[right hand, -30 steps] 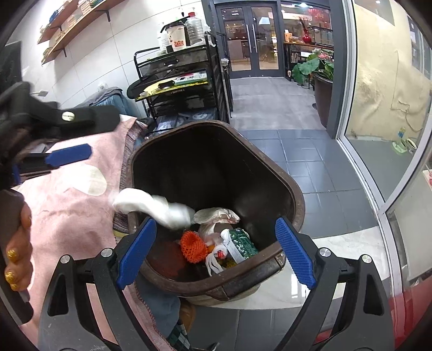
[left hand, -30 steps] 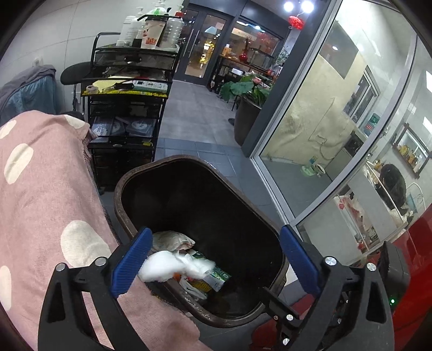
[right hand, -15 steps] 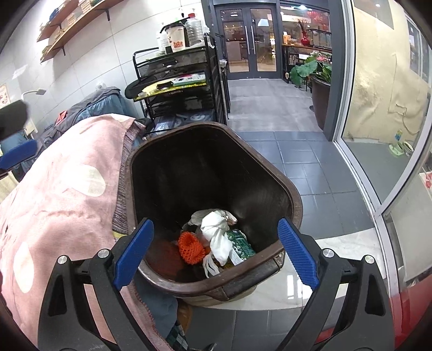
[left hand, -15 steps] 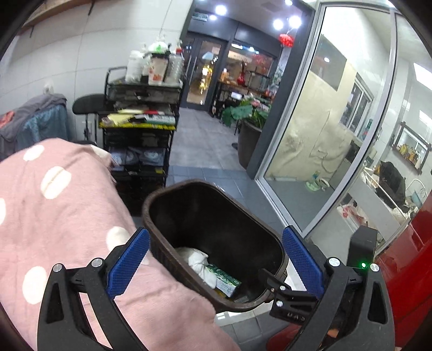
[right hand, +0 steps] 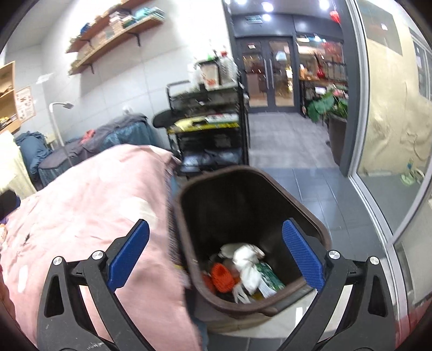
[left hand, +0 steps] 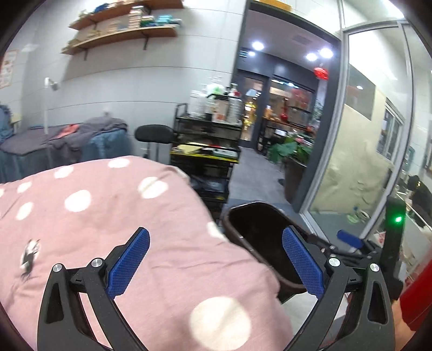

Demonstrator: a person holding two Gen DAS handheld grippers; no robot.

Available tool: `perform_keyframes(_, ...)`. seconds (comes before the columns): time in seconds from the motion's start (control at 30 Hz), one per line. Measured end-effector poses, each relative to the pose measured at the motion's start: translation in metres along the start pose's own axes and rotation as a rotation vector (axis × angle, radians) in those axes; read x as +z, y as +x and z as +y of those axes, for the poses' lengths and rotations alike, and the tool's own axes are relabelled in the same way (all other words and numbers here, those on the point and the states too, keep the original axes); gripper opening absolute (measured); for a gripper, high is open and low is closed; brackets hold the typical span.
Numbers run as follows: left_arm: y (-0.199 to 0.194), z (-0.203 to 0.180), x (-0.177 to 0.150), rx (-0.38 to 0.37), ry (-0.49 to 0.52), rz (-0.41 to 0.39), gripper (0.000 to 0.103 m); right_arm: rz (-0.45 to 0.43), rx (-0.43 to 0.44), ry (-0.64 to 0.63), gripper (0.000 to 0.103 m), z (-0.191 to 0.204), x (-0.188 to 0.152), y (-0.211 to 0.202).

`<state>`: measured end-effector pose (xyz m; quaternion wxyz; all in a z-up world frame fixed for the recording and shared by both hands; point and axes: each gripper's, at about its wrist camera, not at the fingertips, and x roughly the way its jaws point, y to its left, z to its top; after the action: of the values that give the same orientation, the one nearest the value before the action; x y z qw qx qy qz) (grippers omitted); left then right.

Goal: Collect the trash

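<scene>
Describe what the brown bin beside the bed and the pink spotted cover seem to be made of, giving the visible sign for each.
Brown bin: probably moulded plastic with a dull sheen; its rim is thick, rolled and smoothly curved, and the inner walls are plain. Pink spotted cover: soft woven cloth, likely cotton, matt; it drapes, creases and folds over the edge without any gloss.

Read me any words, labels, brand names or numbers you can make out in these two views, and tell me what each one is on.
None can be read.
Green packet in the brown bin: print blurred.
Cup on the black cart: red marks, too blurred.
Wall poster: too small.
Sign above the glass doors: too small.
</scene>
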<state>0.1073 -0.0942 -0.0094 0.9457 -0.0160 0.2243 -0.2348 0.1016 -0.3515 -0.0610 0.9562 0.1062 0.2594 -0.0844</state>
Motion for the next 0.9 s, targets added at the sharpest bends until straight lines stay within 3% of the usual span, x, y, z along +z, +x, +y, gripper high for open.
perform_keyframes(0.17,-0.025,0.019,-0.015,0.172,-0.019,-0.029,0.097,-0.072,0.051,-0.057,0.097,0.039,0.001,-0.019)
perform_keyframes(0.37,-0.064,0.041,-0.039,0.271,-0.088,-0.092,0.097,-0.116,0.126,-0.104,0.097,0.081,-0.015,-0.045)
perform_keyframes(0.47,-0.081,0.045,-0.047,0.355,-0.084,-0.124,0.097,-0.156,0.156,-0.187,0.097,0.106,-0.028,-0.062)
perform_keyframes(0.63,-0.102,0.050,-0.057,0.416,-0.115,-0.154,0.097,-0.197,0.203,-0.270,0.097,0.131,-0.045,-0.084)
perform_keyframes(0.77,-0.114,0.049,-0.066,0.487,-0.109,-0.191,0.097,-0.197,0.281,-0.243,0.097,0.133,-0.053,-0.098)
perform_keyframes(0.9,-0.122,0.044,-0.071,0.529,-0.078,-0.223,0.097,-0.214,0.289,-0.271,0.097,0.141,-0.060,-0.108)
